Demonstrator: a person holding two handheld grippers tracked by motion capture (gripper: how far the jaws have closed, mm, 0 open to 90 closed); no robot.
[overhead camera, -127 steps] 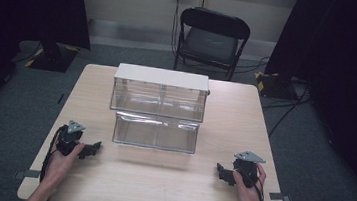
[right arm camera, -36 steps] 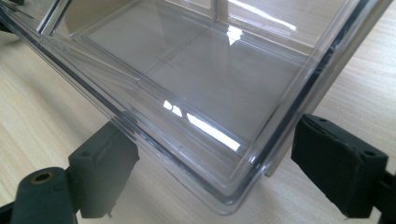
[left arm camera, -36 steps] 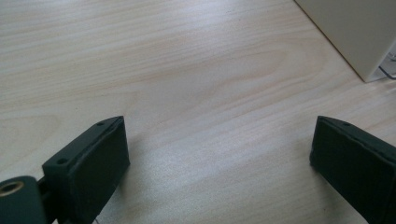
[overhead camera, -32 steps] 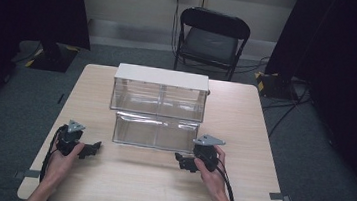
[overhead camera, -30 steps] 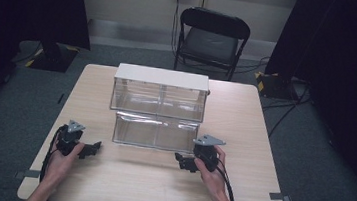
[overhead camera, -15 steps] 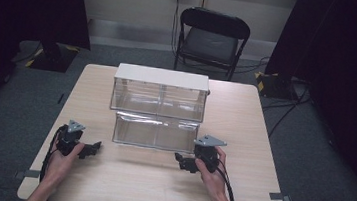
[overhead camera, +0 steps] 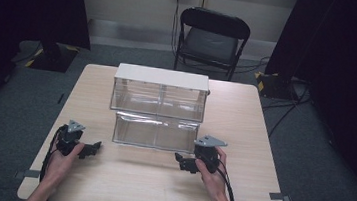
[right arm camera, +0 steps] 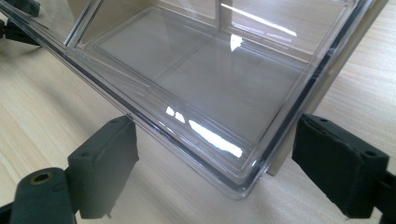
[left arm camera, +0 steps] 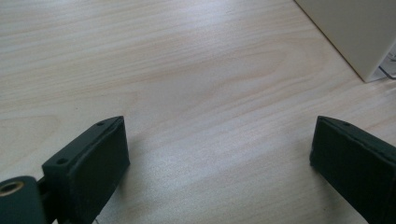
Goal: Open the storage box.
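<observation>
A clear plastic drawer cabinet (overhead camera: 159, 98) with a white top stands mid-table. Its lower clear drawer (overhead camera: 155, 132) is pulled out toward me. My right gripper (overhead camera: 183, 162) is open at the drawer's front right corner. In the right gripper view that rounded corner of the drawer (right arm camera: 210, 79) lies between the spread jaws of the right gripper (right arm camera: 217, 163), and neither pad touches it. The drawer looks empty. My left gripper (overhead camera: 92, 148) rests open on the table, left of the drawer; in its own view the left gripper (left arm camera: 219, 158) has only bare wood between its jaws.
The wooden table (overhead camera: 258, 139) has free room on both sides of the cabinet. A white cabinet corner (left arm camera: 345, 32) shows at the upper right of the left gripper view. A black folding chair (overhead camera: 211, 36) stands behind the table, and tape marks (overhead camera: 278, 196) sit near its front edge.
My right gripper has moved left from the table's front right to the drawer's front right corner, then shifted only slightly. The left gripper has stayed put.
</observation>
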